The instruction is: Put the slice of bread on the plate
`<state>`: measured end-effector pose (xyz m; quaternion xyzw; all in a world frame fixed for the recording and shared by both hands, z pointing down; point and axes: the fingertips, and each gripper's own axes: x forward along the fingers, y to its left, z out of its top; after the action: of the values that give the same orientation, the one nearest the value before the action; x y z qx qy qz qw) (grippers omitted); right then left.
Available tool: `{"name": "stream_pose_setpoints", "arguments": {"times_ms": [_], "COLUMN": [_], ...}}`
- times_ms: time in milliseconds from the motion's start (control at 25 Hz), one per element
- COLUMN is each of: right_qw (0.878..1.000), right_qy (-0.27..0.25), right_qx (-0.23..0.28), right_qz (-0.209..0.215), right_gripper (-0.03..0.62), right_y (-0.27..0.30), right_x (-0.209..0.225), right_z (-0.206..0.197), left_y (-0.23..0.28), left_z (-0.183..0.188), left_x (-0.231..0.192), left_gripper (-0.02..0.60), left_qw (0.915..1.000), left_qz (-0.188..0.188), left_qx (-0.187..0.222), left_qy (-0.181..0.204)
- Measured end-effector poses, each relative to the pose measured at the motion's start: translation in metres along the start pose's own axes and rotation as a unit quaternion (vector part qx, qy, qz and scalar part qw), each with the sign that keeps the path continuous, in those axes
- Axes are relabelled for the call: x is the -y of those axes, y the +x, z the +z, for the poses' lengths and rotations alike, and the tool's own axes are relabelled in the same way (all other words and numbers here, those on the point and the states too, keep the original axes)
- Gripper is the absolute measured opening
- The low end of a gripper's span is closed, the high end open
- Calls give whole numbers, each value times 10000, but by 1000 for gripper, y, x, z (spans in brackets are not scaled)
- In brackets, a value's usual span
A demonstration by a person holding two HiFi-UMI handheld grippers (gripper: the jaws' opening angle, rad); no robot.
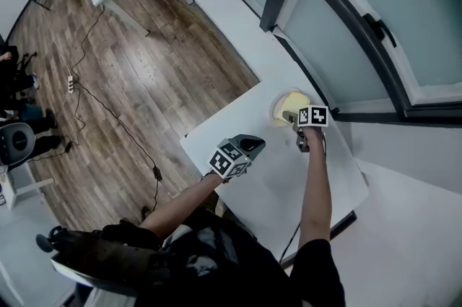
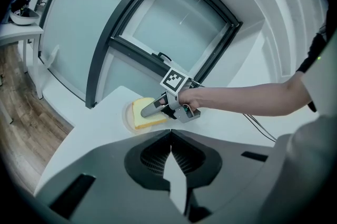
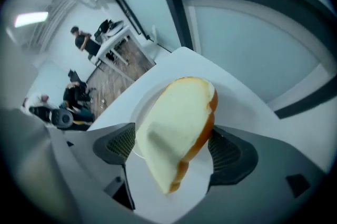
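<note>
The slice of bread lies on a small white plate at the far corner of the white table. In the right gripper view the bread, pale with a brown crust, rests on the plate between the two pads. My right gripper points steeply down over it, jaws wide and open. The left gripper view shows that same gripper lying across the bread. My left gripper hovers over the table's middle, shut and empty.
A dark window frame and a white ledge run right behind the plate. The table's left edge drops to a wooden floor. A cable trails across the table by the right arm. Further tables and people are far off.
</note>
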<state>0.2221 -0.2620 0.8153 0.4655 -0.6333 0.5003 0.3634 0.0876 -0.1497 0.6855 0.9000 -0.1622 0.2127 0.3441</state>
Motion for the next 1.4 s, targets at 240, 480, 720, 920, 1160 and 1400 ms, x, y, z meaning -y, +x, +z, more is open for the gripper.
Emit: {"name": "stream_pose_setpoints", "arguments": {"times_ms": [240,480,720,920,1160,1400], "right_qw": [9999,9994,9936,9772,9299,9009], "right_qy": [-113,-307,-256,-353,-899,-842], "right_qx": [-45,156,1095,2090,3547,4222], "right_qz": [40,-77,-104,133,-371,-543], "right_gripper": [489,493,488,152,8,8], "right_y": [-1,-4,-61,-141,-244,-307], "right_x": [-3,-16,-32,-73,-112,-149], "right_z": [-13,-28,-42,-85,-127,-190], "left_y": [-5,-6,-23,-43,-71,-107], "left_z": [-9,-10,5,18,25,4], "left_x": [5,17,28,51,98,141], "left_gripper": [5,5,5,5,5,5], "left_qw": [10000,10000,9990,9965,9893,9788], "left_qz": [4,-53,79,219,478,1037], "left_qx": [-31,-73,250,509,883,1085], "left_qy": [-72,-15,369,633,1062,1394]}}
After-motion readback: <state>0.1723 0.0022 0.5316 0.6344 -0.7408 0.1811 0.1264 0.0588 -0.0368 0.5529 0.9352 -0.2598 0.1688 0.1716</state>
